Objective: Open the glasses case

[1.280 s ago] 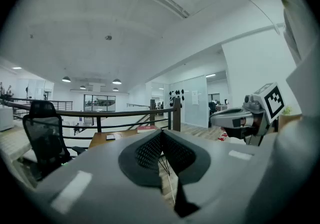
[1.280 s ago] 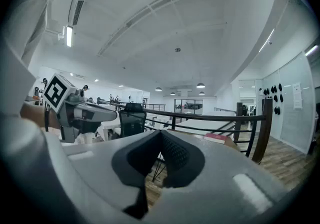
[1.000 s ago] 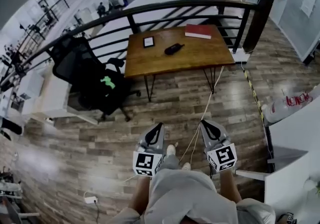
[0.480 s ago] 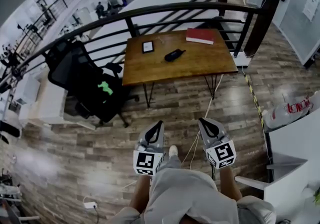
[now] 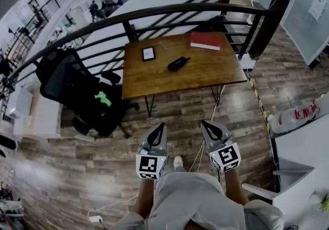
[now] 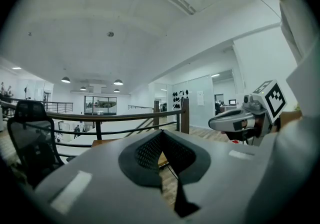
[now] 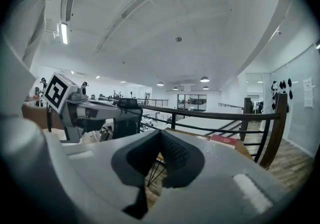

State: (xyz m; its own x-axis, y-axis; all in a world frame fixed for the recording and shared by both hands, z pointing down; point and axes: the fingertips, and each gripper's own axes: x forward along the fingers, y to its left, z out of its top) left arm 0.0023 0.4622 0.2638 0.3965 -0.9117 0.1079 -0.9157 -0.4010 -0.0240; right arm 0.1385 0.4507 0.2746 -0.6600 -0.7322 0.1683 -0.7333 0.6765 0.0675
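Holding grey left tool (image 5: 162, 127) and grey right tool (image 5: 204, 123), jaws together, gripping nothing; facing far brown wooden worktop (image 5: 205, 64) bearing black oval glasses case (image 5: 178, 63) mid-top. Seemingly approach step; next needing reaching case.

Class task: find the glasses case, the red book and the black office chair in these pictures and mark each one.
glasses case (image 5: 178, 63), head view, middle of its dark shell.
red book (image 5: 205, 40), head view, centre of its cover.
black office chair (image 5: 64, 75), head view, on its mesh backrest.
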